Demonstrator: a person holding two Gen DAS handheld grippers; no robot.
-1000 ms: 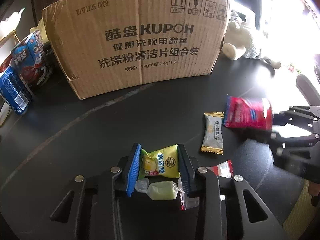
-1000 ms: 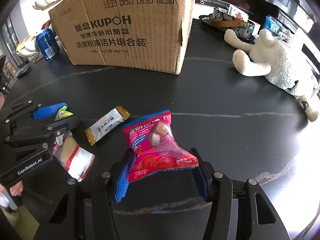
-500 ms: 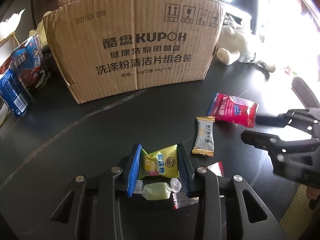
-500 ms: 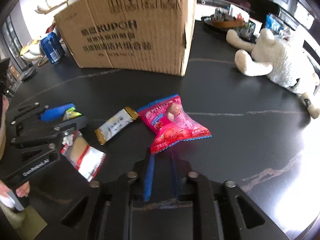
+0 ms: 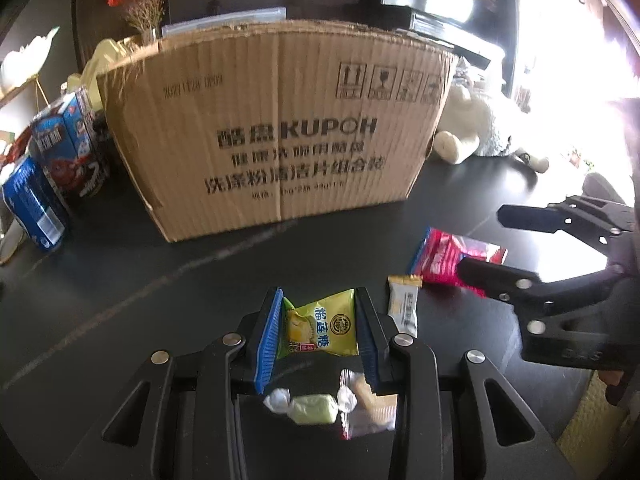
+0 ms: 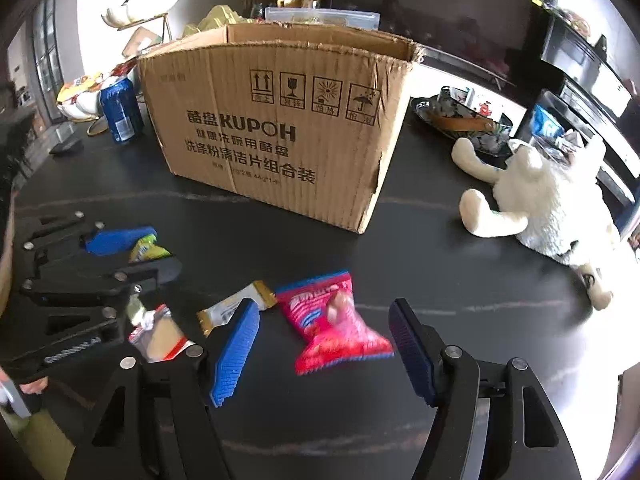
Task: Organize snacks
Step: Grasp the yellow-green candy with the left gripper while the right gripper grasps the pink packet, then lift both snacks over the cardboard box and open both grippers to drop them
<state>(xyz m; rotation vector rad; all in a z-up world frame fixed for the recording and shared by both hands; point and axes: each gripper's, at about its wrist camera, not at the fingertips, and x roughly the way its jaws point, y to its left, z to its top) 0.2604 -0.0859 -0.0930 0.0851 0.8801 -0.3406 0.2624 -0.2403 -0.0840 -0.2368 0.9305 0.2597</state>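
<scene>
Left tool [image 5: 318,320] clamped, right tool [image 6: 324,344] spread.

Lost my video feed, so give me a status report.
Left gripper shut on yellow candy packet. Right gripper open, red snack bag lying between its fingers. Cardboard box ahead, path unobstructed.

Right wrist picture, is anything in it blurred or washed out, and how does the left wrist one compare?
Right wrist view: the red snack bag is motion-smeared, while the cardboard box print reads sharp; window glare whitens the far left. Left wrist view: the box lettering is soft, the upper right blows out to white, and fisheye bends the box's top edge.
</scene>
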